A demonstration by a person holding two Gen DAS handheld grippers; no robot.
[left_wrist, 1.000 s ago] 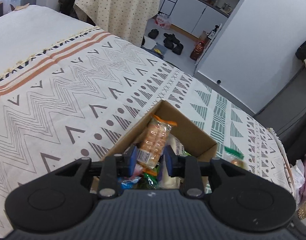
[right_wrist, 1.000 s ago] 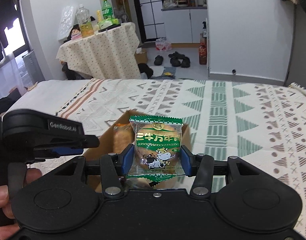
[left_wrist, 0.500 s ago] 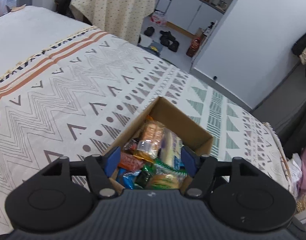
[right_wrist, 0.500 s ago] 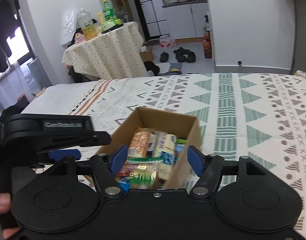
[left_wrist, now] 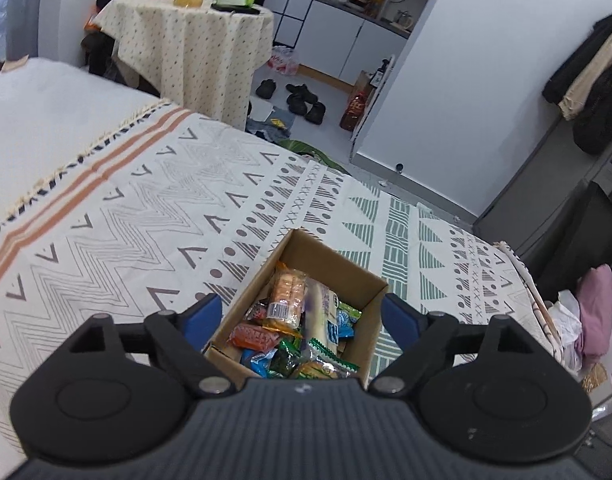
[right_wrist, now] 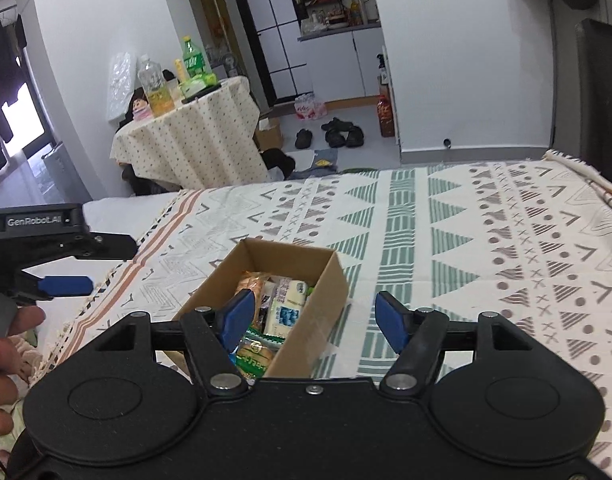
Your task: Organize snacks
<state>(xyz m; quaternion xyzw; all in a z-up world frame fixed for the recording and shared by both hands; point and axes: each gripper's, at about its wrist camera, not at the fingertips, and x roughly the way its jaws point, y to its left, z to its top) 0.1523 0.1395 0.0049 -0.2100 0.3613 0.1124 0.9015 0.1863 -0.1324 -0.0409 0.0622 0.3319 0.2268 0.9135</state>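
Left gripper [left_wrist: 302, 316] — jaws spread wide, holding nothing, above the cardboard box [left_wrist: 342, 266]. Right gripper [right_wrist: 312, 318] — likewise released, empty, over the box's right wall. Snack packets [left_wrist: 286, 300] lie inside the box, on the patterned cloth [right_wrist: 486, 240], bare all around it.

You are in a small home: a bed [left_wrist: 146, 208] with a patterned blanket, shoes [right_wrist: 338, 136] on the floor, a kitchen counter [right_wrist: 334, 32], coats [left_wrist: 586, 72] hanging.

Snack packets [left_wrist: 290, 320] lie in the cardboard box [left_wrist: 330, 258] on the patterned cloth [left_wrist: 146, 216].
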